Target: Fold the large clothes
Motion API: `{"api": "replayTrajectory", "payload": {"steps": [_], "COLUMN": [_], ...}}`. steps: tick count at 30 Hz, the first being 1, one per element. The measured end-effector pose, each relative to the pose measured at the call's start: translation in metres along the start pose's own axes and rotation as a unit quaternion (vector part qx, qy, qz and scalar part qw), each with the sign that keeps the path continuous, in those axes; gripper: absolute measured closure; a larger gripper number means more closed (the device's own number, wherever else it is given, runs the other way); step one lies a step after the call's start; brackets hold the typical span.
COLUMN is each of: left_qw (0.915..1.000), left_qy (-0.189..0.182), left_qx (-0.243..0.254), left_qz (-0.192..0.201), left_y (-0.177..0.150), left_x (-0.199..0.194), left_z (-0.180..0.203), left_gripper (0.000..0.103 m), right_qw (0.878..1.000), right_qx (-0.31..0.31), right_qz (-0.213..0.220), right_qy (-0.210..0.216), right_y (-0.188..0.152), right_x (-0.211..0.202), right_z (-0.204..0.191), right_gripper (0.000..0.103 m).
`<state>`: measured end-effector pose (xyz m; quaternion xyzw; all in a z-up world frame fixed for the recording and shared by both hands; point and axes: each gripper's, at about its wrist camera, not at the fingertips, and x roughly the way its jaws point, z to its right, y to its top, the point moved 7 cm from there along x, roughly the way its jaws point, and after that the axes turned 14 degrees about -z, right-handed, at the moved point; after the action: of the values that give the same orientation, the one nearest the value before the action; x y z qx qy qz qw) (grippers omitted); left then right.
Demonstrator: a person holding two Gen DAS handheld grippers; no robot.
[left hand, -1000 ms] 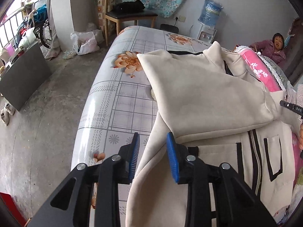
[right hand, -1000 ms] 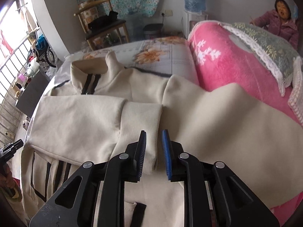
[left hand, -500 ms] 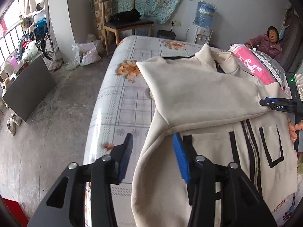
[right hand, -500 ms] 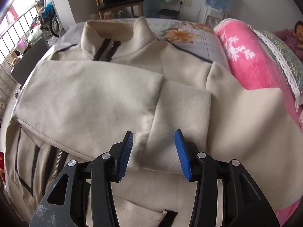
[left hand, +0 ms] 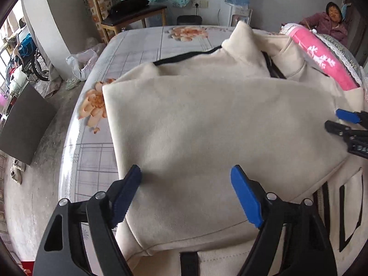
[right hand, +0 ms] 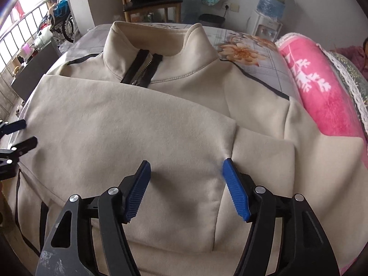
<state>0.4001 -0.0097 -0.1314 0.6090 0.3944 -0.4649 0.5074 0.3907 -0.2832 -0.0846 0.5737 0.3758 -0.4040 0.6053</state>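
Left claw: left gripper (left hand: pixel 185 185) hangs over the folded sleeve, its jaws wide apart and opening, blue pads clear of the cloth, nothing pinched between them.
Right claw: right gripper (right hand: pixel 185 179) points down at the sleeve's far end, jaws spread and opening, the cuff seam just beside its right pad, cloth below but not pinched.
Each claw in the other's view: right gripper shows at the right edge of the left wrist view (left hand: pixel 342 120); left gripper shows at the left edge of the right wrist view (right hand: pixel 20 133).
Jacket: cream jacket (right hand: pixel 179 78) with black trim lies flat, front up, on the bed, collar standing at the far end, zip partly open at the neck.
Sleeve: one sleeve (left hand: pixel 207 124) is folded across the chest, running from the jacket's left edge to the right gripper.
Pocket: black-outlined pocket (left hand: pixel 349 216) sits on the lower front, near the left gripper's right finger.
Bed: bed (left hand: pixel 128 55) has a grey checked sheet with orange flowers, bare beyond the collar.
Blanket: pink blanket (right hand: pixel 322 92) lies rolled along the jacket's right side, touching it.
Far side: wooden chair (left hand: pixel 128 16) and water dispenser (right hand: pixel 269 7) stand by the wall; a person (left hand: pixel 329 23) sits beyond the blanket.
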Motion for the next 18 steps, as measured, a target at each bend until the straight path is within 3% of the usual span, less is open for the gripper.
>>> {"api": "replayTrajectory", "payload": {"steps": [3, 8, 11, 13, 14, 15, 18], "left_qw": [0.9997, 0.9994, 0.9994, 0.9995, 0.9995, 0.9995, 0.9996], "left_qy": [0.011, 0.014, 0.020, 0.016, 0.013, 0.014, 0.017], "left_qx": [0.007, 0.004, 0.002, -0.008, -0.011, -0.011, -0.009], "left_qz": [0.019, 0.030, 0.027, 0.028, 0.028, 0.027, 0.021], "left_y": [-0.005, -0.007, -0.007, -0.007, -0.007, -0.007, -0.007], "left_x": [0.000, 0.001, 0.002, 0.004, 0.004, 0.004, 0.005], "left_z": [0.002, 0.002, 0.000, -0.002, -0.002, -0.002, -0.003], "left_gripper": [0.021, 0.015, 0.007, 0.006, 0.006, 0.005, 0.005], "right_qw": [1.000, 1.000, 1.000, 1.000, 1.000, 1.000, 1.000], "right_qx": [-0.010, -0.011, -0.006, -0.012, -0.015, -0.010, 0.014], "right_qz": [0.018, 0.001, 0.030, 0.017, 0.003, 0.019, 0.011], "right_qy": [0.003, -0.025, -0.003, -0.010, -0.020, -0.018, 0.000], "right_y": [-0.012, -0.022, -0.027, -0.033, -0.036, -0.037, -0.037], "right_x": [-0.012, -0.001, -0.017, -0.009, 0.001, 0.001, 0.004], "right_z": [-0.003, 0.002, 0.000, -0.001, -0.001, 0.002, 0.009], "right_gripper": [0.035, 0.032, 0.030, 0.029, 0.026, 0.019, 0.014]}}
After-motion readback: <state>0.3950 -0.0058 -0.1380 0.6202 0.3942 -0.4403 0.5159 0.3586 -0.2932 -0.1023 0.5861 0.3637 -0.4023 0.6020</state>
